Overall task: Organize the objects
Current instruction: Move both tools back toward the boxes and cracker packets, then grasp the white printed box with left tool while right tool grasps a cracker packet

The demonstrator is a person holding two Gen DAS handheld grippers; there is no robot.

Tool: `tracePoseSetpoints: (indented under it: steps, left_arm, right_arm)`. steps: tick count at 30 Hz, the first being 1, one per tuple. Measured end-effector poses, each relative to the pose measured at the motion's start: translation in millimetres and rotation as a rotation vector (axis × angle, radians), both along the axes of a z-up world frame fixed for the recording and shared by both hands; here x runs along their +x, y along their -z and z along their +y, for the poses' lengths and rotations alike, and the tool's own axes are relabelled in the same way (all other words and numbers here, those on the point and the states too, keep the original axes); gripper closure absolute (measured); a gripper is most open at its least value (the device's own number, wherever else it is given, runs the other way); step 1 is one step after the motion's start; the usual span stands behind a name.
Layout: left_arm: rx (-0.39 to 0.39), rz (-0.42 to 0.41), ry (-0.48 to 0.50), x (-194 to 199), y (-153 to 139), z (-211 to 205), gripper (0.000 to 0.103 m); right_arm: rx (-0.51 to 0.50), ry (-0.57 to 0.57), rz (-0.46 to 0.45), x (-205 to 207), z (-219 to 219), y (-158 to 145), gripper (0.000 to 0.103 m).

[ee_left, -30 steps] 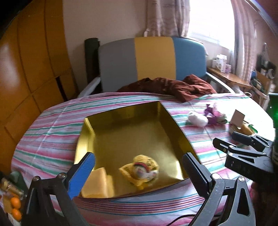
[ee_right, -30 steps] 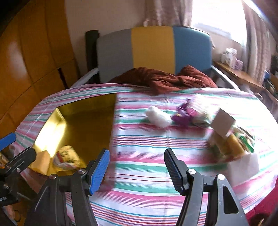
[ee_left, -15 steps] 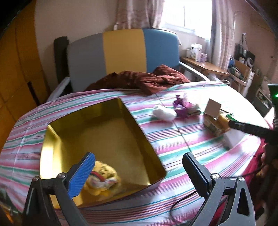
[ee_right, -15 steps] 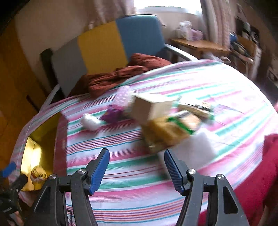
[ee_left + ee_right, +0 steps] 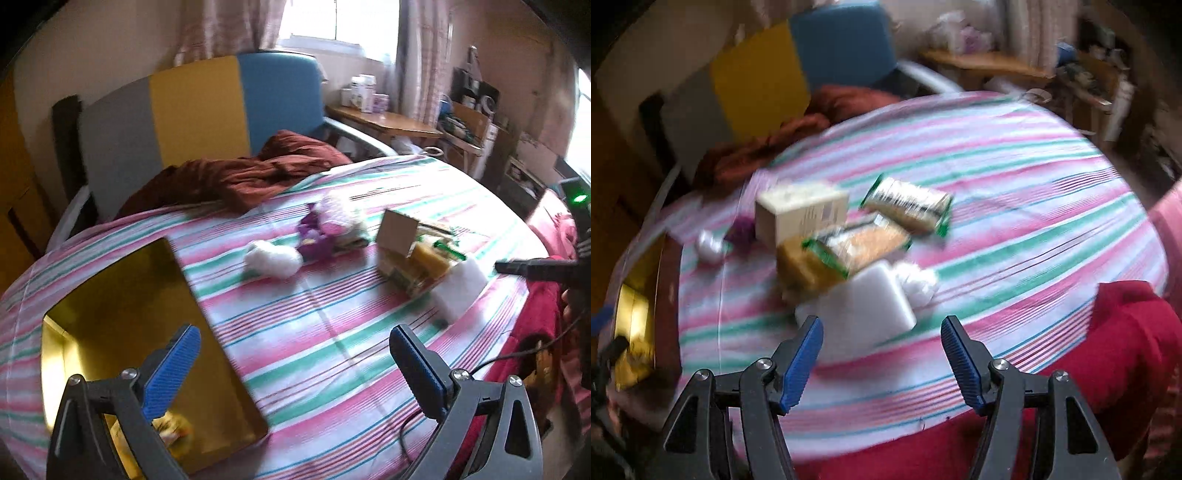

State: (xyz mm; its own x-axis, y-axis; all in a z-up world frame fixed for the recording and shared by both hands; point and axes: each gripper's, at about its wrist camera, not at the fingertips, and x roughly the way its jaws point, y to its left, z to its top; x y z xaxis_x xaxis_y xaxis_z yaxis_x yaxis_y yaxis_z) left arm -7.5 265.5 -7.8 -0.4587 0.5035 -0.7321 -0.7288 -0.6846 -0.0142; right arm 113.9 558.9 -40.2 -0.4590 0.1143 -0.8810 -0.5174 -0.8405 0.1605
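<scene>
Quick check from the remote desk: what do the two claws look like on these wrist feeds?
Both match: the left claw and right claw have black plastic clamp-style arms with silver pivot screws, ending in ribbed blue pads. A thin black cable trails by the left one.

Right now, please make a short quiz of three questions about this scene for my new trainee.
1. True or false: the right gripper holds an item.
2. What lies nearest ahead of it? A) white block B) purple toy C) white fluffy toy
3. Fill in: the gold tray already holds a ___ item.

Key: 1 false, open and empty. 2 A. 3 yellow.
</scene>
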Motion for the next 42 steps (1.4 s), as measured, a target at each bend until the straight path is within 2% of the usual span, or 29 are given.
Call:
tracePoseSetpoints:
  steps: [5, 7, 10, 19, 22, 27, 33, 36, 41, 42]
  left_arm:
    - [-0.011, -0.019, 0.071, -4.5, -0.1, 36.4, 0.0]
    - [0.006, -0.035, 0.094, -8.3, -0.5, 49.0, 0.0]
    - [0.019, -0.013, 0.132, -10.6, -1.8, 67.3, 0.0]
    - [-0.04, -0.05, 0.229, -28.3, -0.2, 142.2, 0.0]
    - [-0.047, -0.028, 0.229, -34.8, 1.1, 163.6, 0.0]
    - [-0.091, -0.032, 0.249, -48.8, 10.0, 198.8, 0.0]
    - [-0.139, -0.034, 0.337, -57.2, 22.1, 236.1, 0.0]
    - [-0.185, -0.052, 0.374, -62.1, 36.5, 249.6, 0.002]
    - [-0.222, -0.108, 0.413, -68.5, 56.2, 262.0, 0.011]
    - [-0.222, -0.091, 0.418, -67.0, 57.3, 262.7, 0.011]
  right_arm:
    - [0.029, -0.096, -0.055, -4.4, -3.0, 4.2, 0.035]
    - [0.033, -0.093, -0.056, -4.8, 0.7, 5.1, 0.035]
    - [0.04, -0.074, -0.051, -6.3, 7.6, 4.3, 0.035]
    - [0.084, -0.091, -0.063, -26.3, 41.0, -2.1, 0.035]
    - [0.104, -0.107, -0.066, -42.5, 59.3, -1.7, 0.035]
    - [0.125, -0.201, -0.139, -87.0, 85.3, 16.8, 0.035]
    - [0.125, -0.334, -0.222, -133.0, 104.4, 45.6, 0.035]
    - [0.112, -0.395, -0.259, -144.8, 106.5, 60.8, 0.027]
    - [0.103, -0.415, -0.301, -156.7, 113.2, 79.0, 0.027]
    - [0.102, -0.414, -0.308, -158.6, 114.2, 82.5, 0.027]
